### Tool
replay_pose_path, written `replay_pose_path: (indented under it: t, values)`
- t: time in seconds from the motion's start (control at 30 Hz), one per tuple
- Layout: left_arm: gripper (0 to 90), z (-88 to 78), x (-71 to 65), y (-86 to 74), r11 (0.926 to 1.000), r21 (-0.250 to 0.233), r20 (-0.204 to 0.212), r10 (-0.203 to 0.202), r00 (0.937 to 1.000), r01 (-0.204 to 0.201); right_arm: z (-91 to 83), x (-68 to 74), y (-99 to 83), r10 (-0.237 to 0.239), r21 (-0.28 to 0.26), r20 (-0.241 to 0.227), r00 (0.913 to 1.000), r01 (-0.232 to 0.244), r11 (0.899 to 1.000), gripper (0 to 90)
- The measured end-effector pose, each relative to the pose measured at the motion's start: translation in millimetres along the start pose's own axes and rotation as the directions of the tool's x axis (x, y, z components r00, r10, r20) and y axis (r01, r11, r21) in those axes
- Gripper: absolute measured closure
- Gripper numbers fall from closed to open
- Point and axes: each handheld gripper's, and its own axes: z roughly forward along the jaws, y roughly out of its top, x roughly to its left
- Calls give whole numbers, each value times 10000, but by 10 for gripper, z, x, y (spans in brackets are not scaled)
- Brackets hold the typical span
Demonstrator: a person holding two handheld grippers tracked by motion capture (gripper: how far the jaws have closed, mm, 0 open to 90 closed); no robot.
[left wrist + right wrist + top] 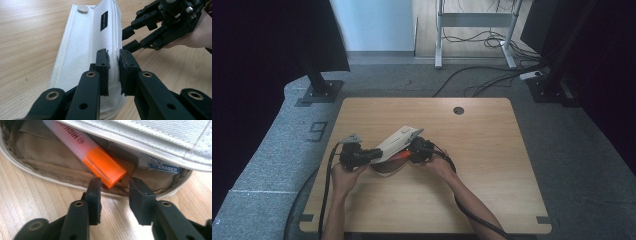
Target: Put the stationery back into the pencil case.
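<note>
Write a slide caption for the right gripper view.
Open right hand-held gripper poised at an orange-capped highlighter inside an open white pencil case.

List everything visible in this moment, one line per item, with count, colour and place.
Pencil case: one, white outside, tan lining, open, mid-table.
Highlighter: one, pale barrel with orange cap, inside the case.
Eraser: one, blue label, tucked under the case flap.
Table: one, light wood, with a dark round hole near the far edge.
Left tool: black, closed on the case's fabric.
Right tool: black, open at the case mouth near the orange cap.
</note>
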Motion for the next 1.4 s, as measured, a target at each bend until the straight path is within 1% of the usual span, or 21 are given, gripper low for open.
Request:
replay_pose_path:
  t: [0.17, 0.3, 0.37, 0.43, 0.57, 0.73, 0.83, 0.9, 1.07, 1.2, 1.27, 1.37, 1.4]
  values:
    - [783, 10, -2, -10, 10000, 36, 61, -35, 10000, 35, 45, 4, 14, 46, -98, 15, 10000, -46, 9999, 687]
    - [774, 37, -27, -19, 9997, 224, 101, 48, 9999, -50, 61, -12, 31, 171, -304, 123, 9998, -167, 9994, 745]
    - [768, 59, -44, -25, 9993, 349, 123, 89, 9999, -93, 54, -26, 21, 252, -341, 104, 9996, -248, 9991, 746]
    - [762, 77, -59, -33, 9989, 448, 135, 122, 9998, -128, 35, -40, 0, 208, -288, 66, 9998, -206, 9994, 740]
    - [750, 113, -79, -51, 9980, 622, 223, 129, 9997, -143, -37, -64, -49, 312, -317, -15, 9995, -312, 9990, 700]
    - [729, 182, -126, -92, 9953, 908, 270, 318, 9991, -341, -122, -89, -102, 421, -432, -187, 9989, -429, 9981, 632]
    - [711, 251, -154, -128, 9910, 1223, 213, 518, 9984, -540, -162, -94, -138, 483, -463, -246, 9985, -494, 9977, 587]
    - [698, 314, -177, -156, 9866, 1463, 68, 722, 9974, -725, -190, -98, -165, 531, -492, -266, 9982, -544, 9973, 566]
    - [672, 328, -198, -176, 9877, 1337, 8, 811, 9967, -805, -269, -122, -216, 669, -619, -315, 9973, -688, 9957, 507]
    - [617, 327, -208, -189, 9886, 1240, 97, 852, 9963, -857, -305, -130, -241, 866, -747, -352, 9956, -890, 9932, 452]
    - [559, 329, -224, -189, 9871, 1244, 116, 998, 9949, -1004, -319, -129, -250, 891, -818, -356, 9954, -917, 9924, 423]
    - [474, 328, -258, -184, 9843, 1238, -12, 1270, 9919, -1259, -346, -116, -260, 933, -893, -378, 9949, -963, 9913, 373]
    - [434, 326, -264, -181, 9839, 1241, -25, 1302, 9915, -1289, -361, -110, -264, 928, -934, -423, 9948, -964, 9910, 356]
